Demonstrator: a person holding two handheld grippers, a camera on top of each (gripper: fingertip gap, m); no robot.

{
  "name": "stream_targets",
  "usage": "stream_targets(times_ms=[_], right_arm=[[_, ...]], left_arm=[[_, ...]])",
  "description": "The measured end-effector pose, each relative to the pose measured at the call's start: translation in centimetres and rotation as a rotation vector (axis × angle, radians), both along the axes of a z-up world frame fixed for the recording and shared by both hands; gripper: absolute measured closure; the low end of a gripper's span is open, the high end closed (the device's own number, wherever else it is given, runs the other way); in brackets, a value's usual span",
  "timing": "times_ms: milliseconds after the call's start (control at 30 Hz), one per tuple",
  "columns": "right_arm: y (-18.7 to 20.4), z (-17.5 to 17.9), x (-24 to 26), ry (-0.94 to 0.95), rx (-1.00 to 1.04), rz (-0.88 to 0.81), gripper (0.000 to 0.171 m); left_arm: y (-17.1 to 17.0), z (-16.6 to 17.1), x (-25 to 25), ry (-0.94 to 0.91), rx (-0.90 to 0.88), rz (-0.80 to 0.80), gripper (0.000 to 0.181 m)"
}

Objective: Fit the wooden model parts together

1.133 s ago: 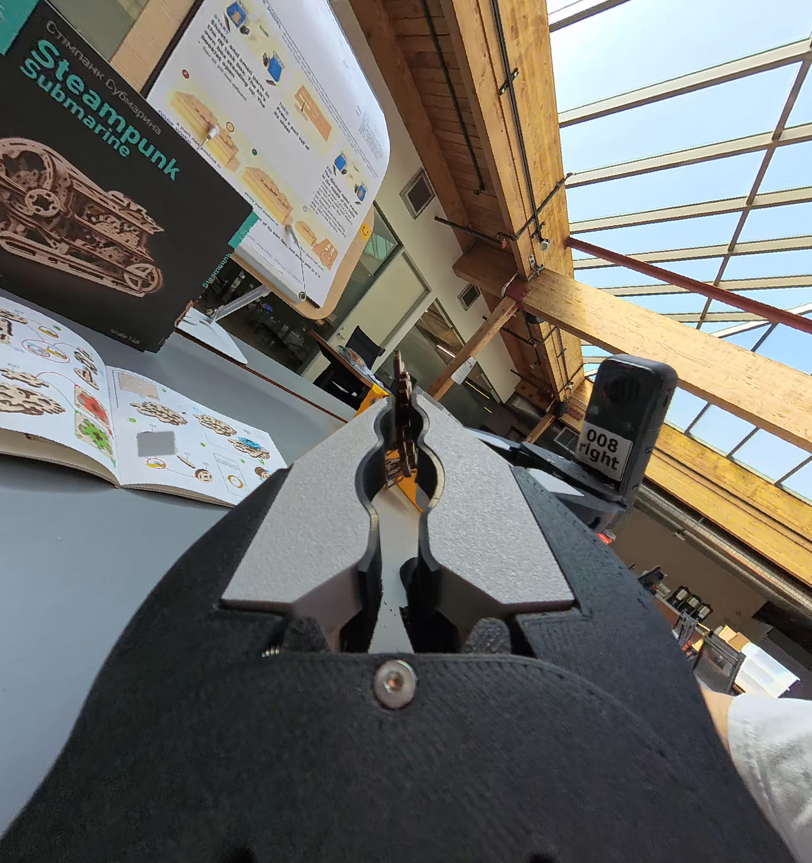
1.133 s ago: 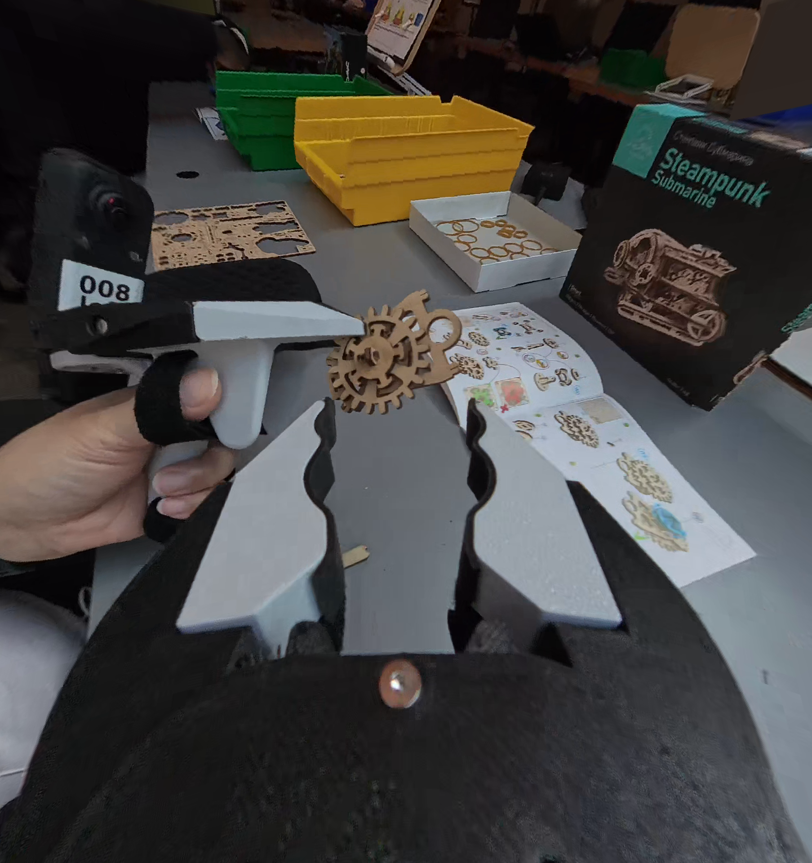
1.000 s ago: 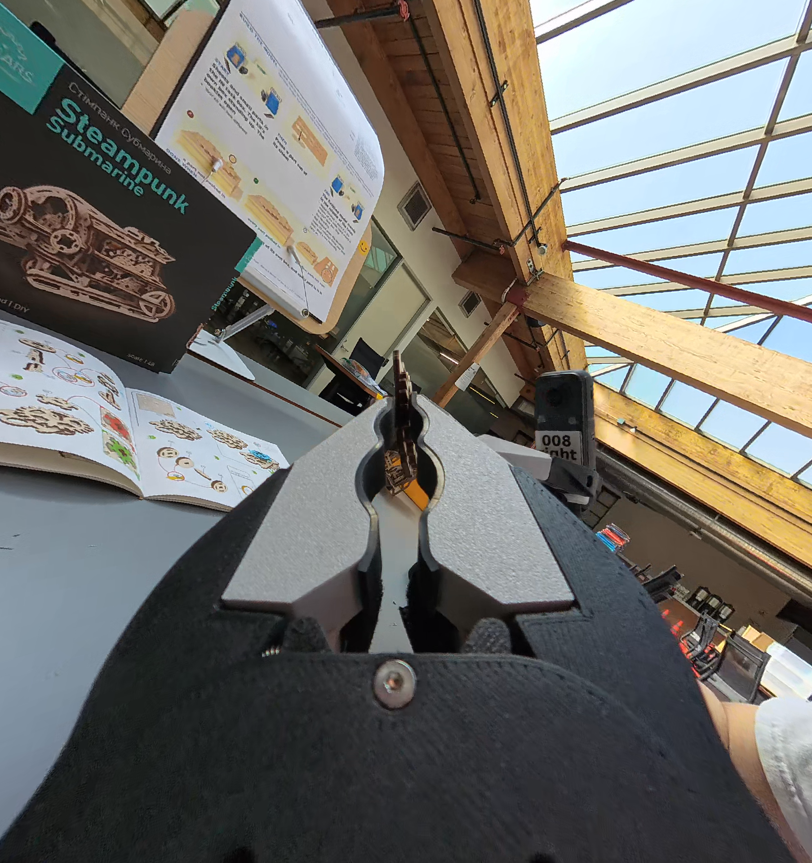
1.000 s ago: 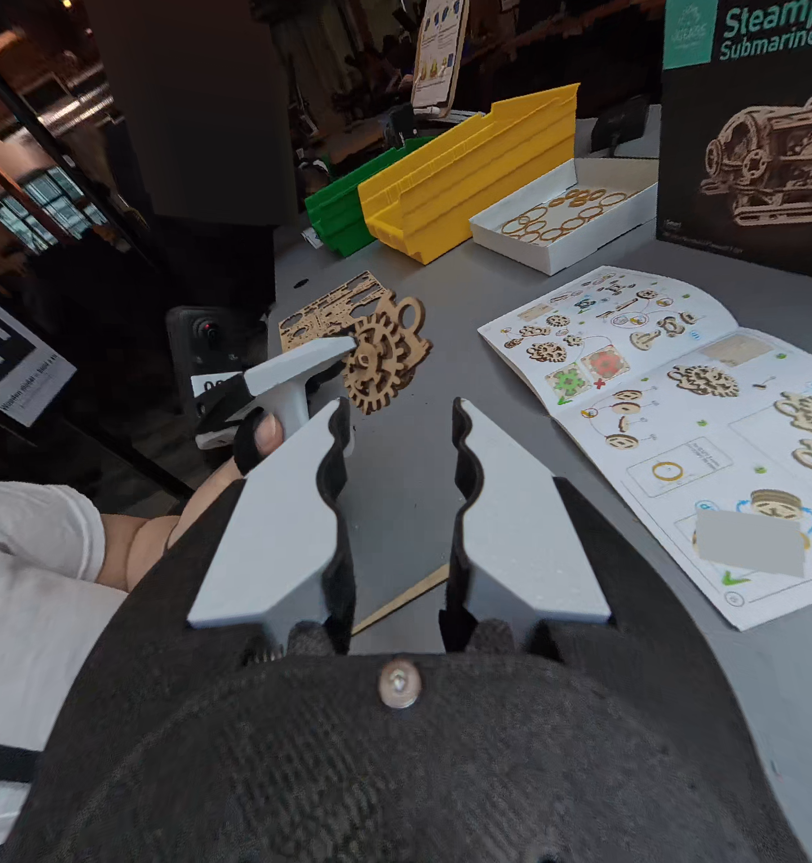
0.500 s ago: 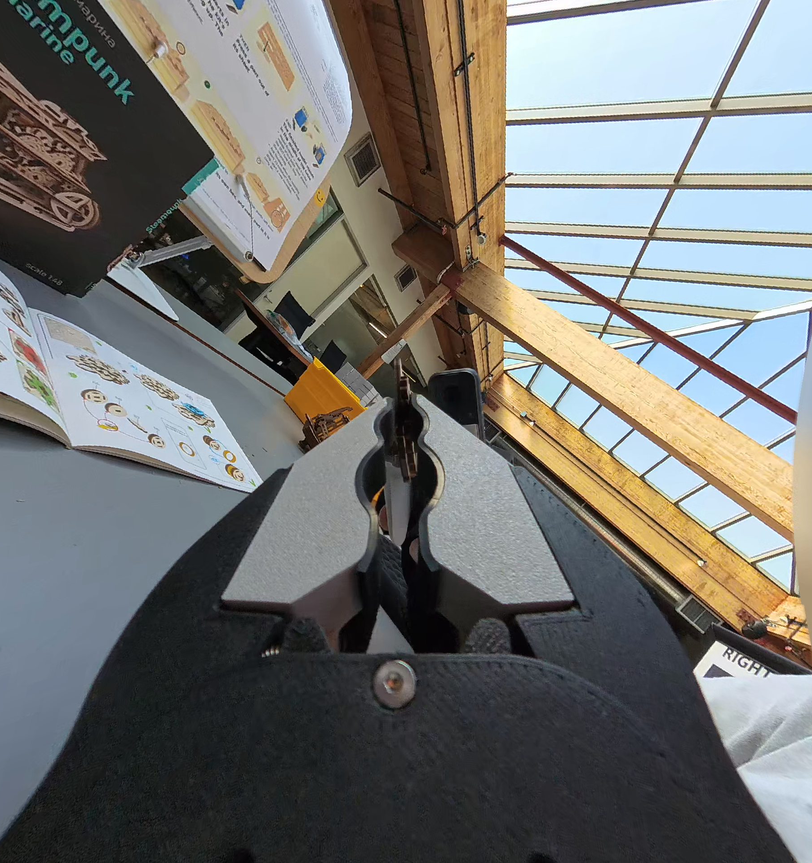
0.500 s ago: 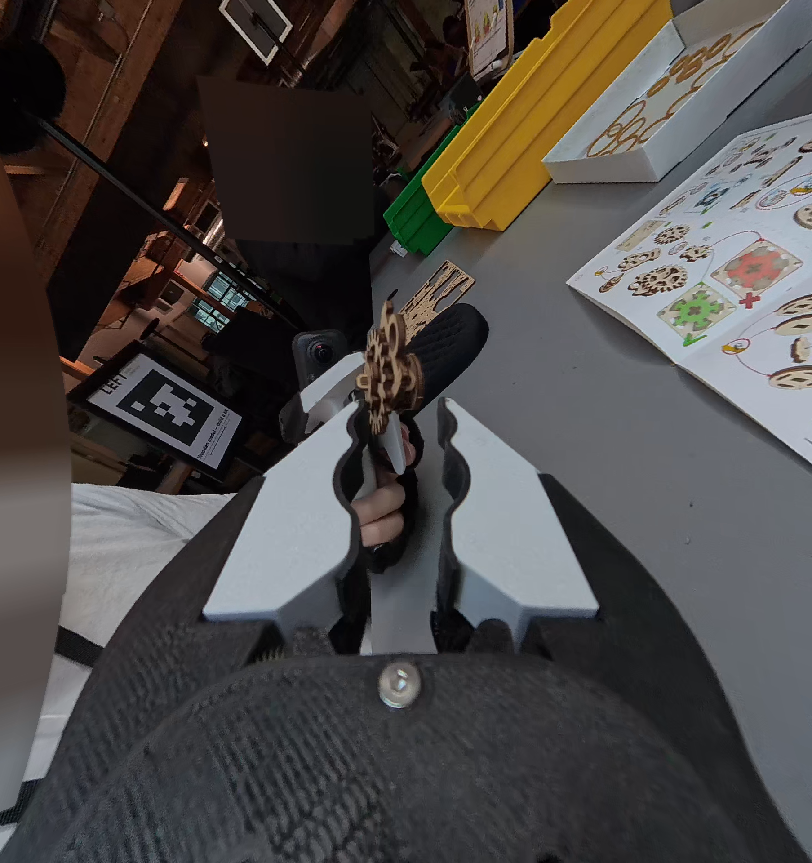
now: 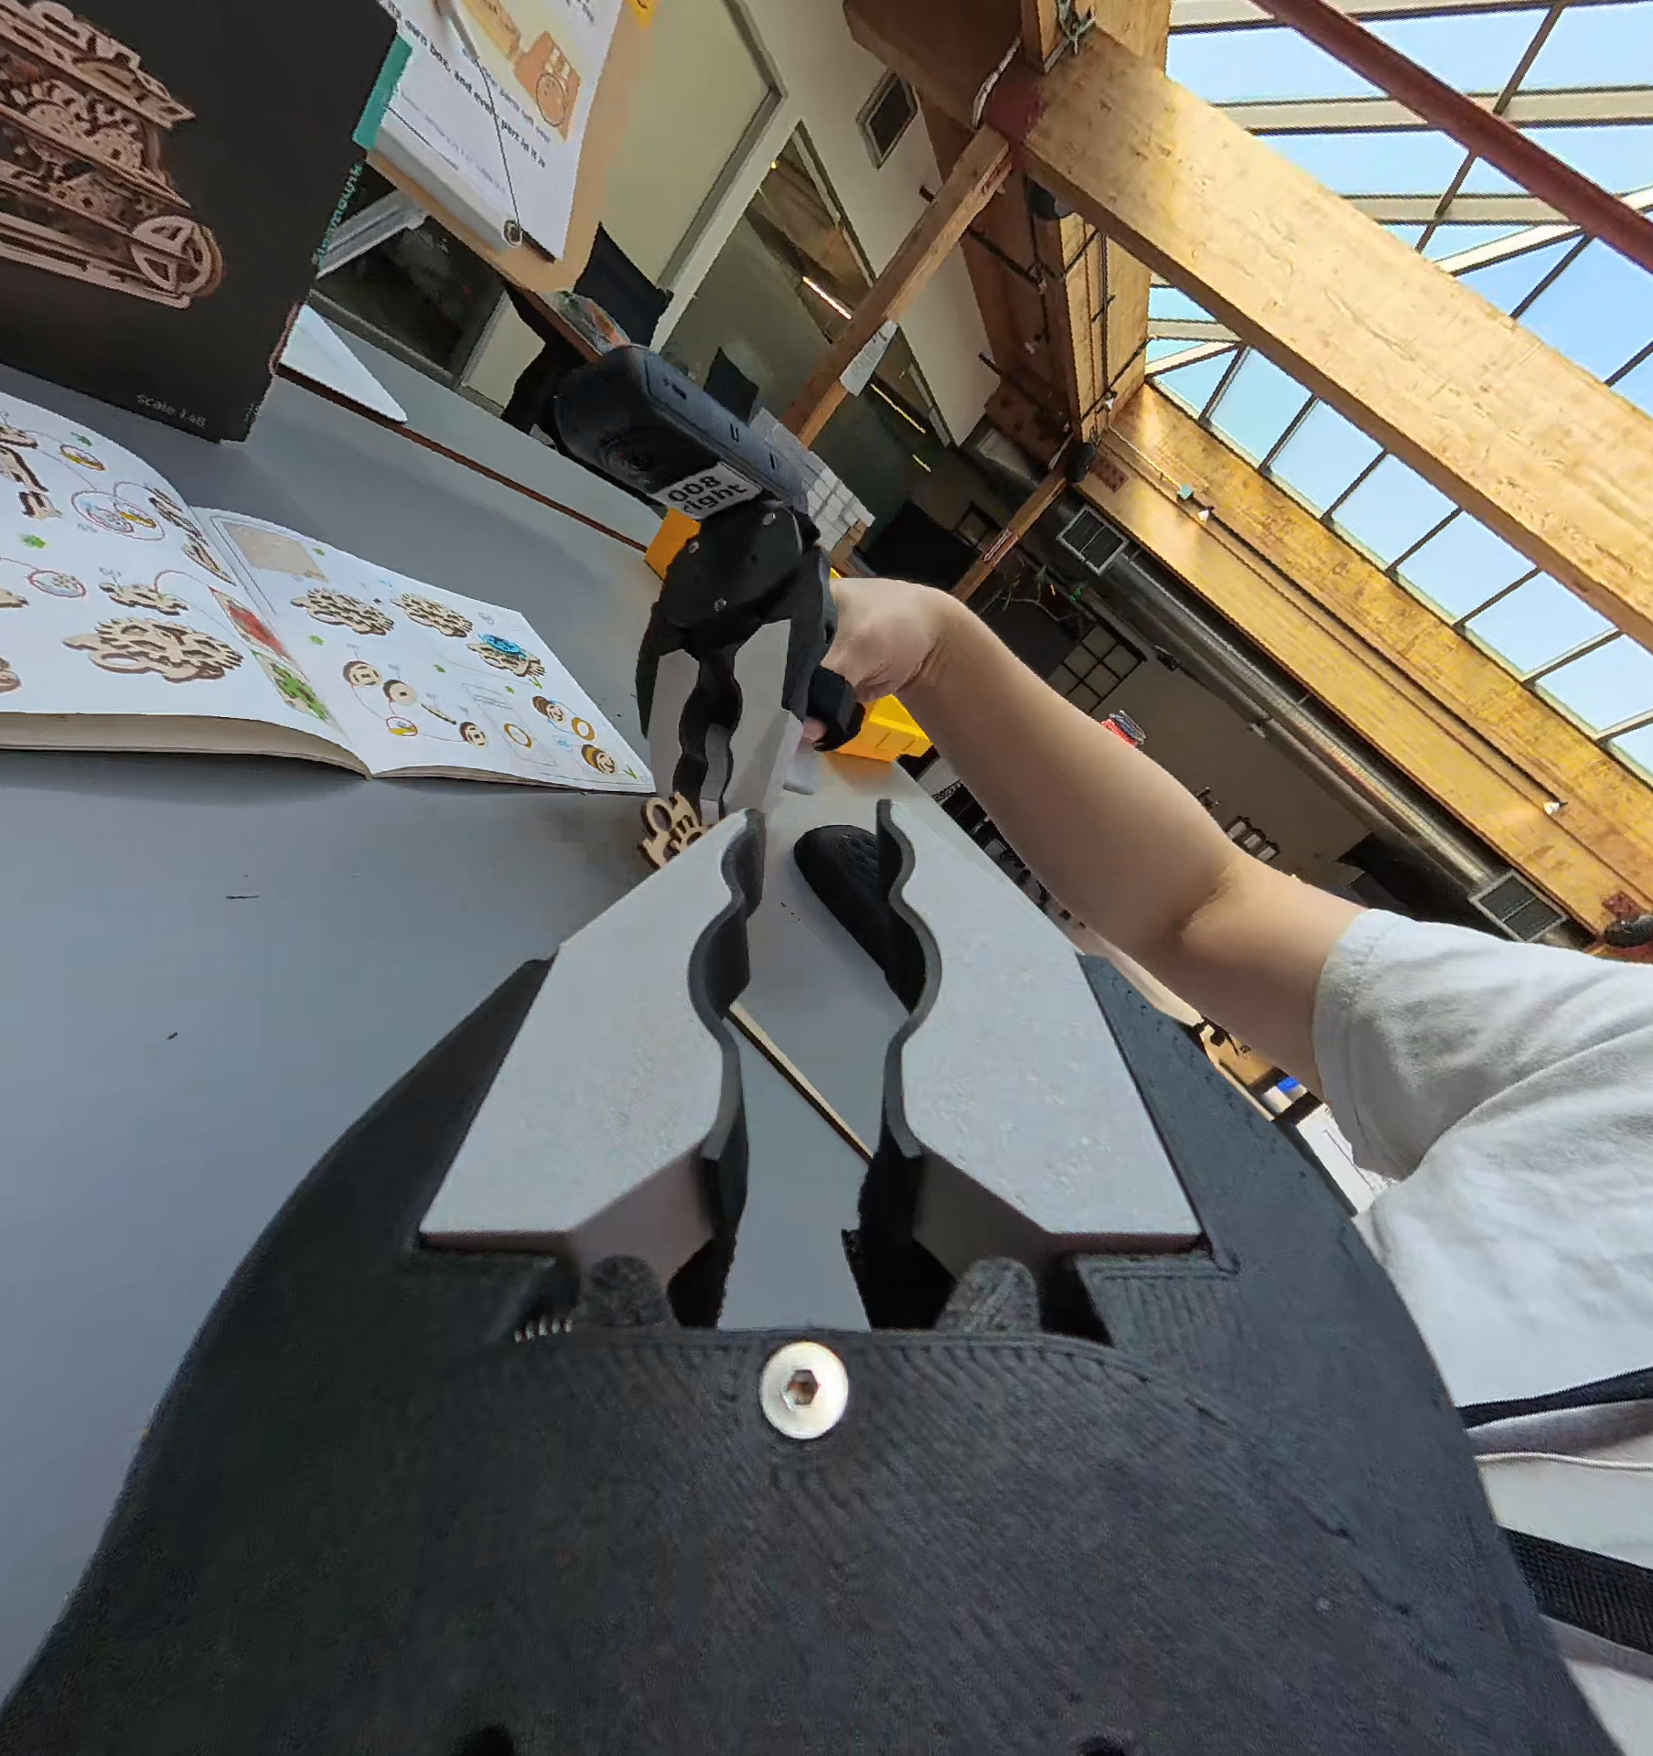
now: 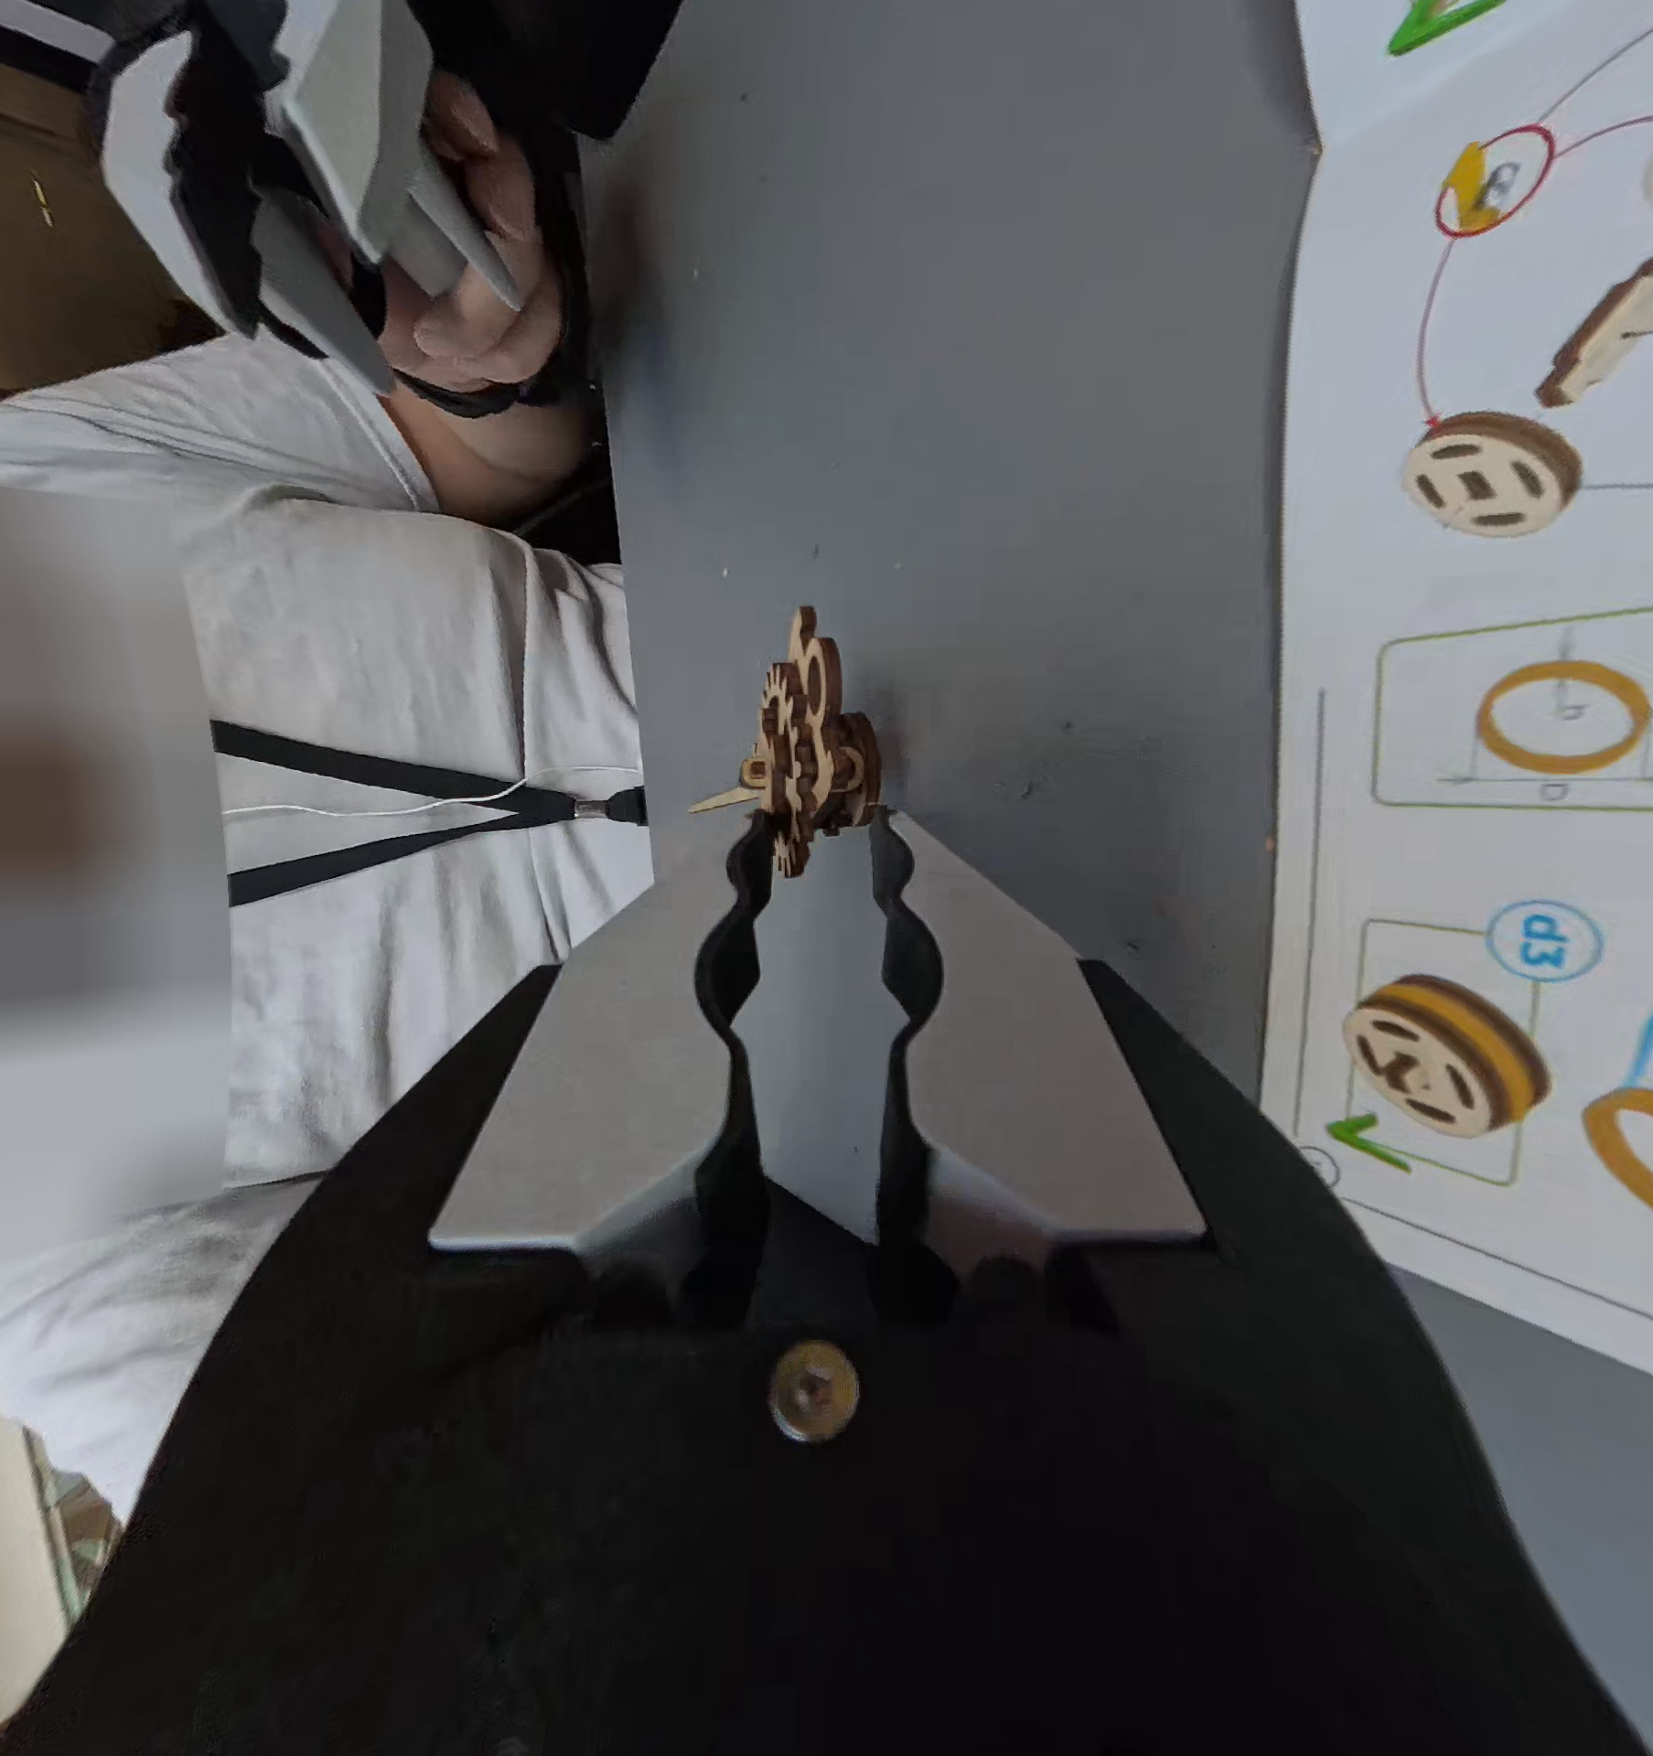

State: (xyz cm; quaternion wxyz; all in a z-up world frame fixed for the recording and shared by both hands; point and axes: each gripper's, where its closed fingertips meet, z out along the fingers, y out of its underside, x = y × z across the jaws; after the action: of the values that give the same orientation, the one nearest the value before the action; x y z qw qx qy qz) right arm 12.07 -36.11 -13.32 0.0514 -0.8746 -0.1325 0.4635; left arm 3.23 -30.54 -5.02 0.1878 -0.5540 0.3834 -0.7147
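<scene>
Timber beams and a glazed roof fill the far right of the left wrist view; below them a grey surface [image 7: 185,950] carries an open instruction booklet [image 7: 233,646] and, far left, a dark kit box [image 7: 109,190] printed with a picture of the finished model. Both bear writing, which is not transcribed; a small white label also sits on the camera of the other tool. The left gripper [image 7: 817,822] has its jaws apart with nothing between them. Just beyond its tips the right gripper [image 7: 722,760] points down at the surface, with part of the wooden gear assembly [image 7: 672,829] showing at its tip.

Right wrist view: the same grey surface [image 8: 946,380] runs ahead, with booklet pages [image 8: 1488,665] of part diagrams and printed step codes on the right. The gear assembly [image 8: 808,751] stands on edge at the tips of the right gripper [image 8: 813,827]. Its jaws stand a little apart; the left tip touches the gear stack, while contact on the right side cannot be confirmed, so a firm clamp cannot be stated. A thin wooden pin projects from the assembly to the left. The left gripper [image 8: 318,238] shows far left, jaws apart and empty.

Assessment: several gears and plates are already joined into one sub-unit. How many parts remain cannot be told from these views; judged against the box picture, much of the model is still to build.
</scene>
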Motion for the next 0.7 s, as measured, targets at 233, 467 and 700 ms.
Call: stream_targets(times_ms=[233, 467, 700], right_arm=[[-0.2, -1.3, -0.9, 0.029, -0.159, 0.097, 0.133], [0.7, 3.6, 1.8, -0.002, 0.289, -0.111, 0.126], [2.3, 10.9, 7.2, -0.175, 1.312, -0.500, 0.099]], left_arm=[[0.4, -0.8, -2.2, 0.049, 0.017, -0.004, 0.160], [2.7, 1.4, -1.2, 0.038, 0.195, 0.010, 0.159], [5.8, 3.5, 6.7, -0.038, 0.460, -0.050, 0.165]])
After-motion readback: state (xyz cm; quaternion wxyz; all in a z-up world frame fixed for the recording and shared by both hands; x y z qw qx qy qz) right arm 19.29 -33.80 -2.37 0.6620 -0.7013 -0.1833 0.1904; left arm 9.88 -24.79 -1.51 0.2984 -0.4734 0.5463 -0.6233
